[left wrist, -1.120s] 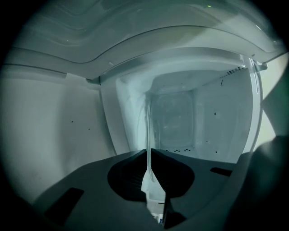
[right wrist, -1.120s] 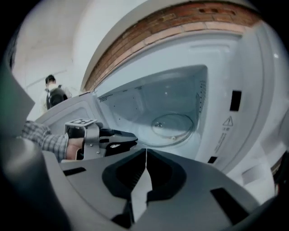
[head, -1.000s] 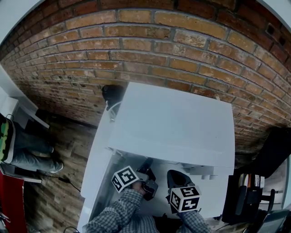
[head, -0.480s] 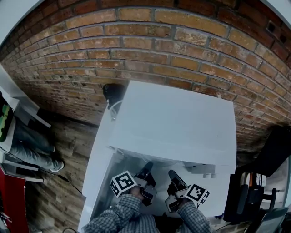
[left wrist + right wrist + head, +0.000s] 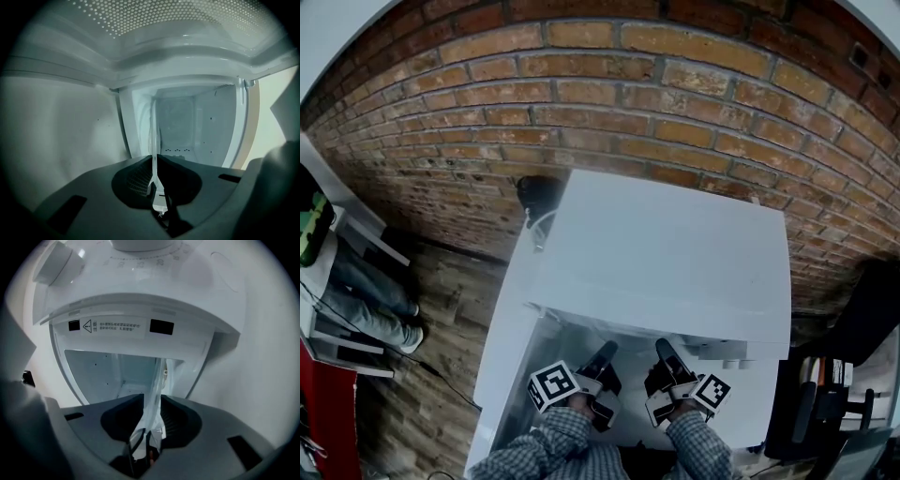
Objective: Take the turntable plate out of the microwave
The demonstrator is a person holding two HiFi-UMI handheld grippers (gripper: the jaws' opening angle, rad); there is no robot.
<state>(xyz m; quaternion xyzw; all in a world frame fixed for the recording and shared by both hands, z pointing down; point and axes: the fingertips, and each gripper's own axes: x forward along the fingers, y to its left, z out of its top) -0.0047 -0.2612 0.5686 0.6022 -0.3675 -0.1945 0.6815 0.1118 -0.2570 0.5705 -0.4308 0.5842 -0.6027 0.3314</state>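
In front of the white microwave, both grippers reach level into its open cavity. My left gripper is shut on the clear glass turntable plate. In the left gripper view the plate shows edge-on as a thin strip between the dark jaws. My right gripper is turned on its side. The plate's rim fills the narrow gap between its jaws, so it is shut on the plate too. The head view does not show the plate clearly.
The microwave's open door, with its dotted screen, is beside the left gripper. The dial panel is beside the right one. A brick wall rises behind the microwave. A black object sits at its back left corner.
The right gripper has rolled onto its side, so its marker cube now faces right, and it has shifted closer to the cavity. The left gripper has moved only slightly.
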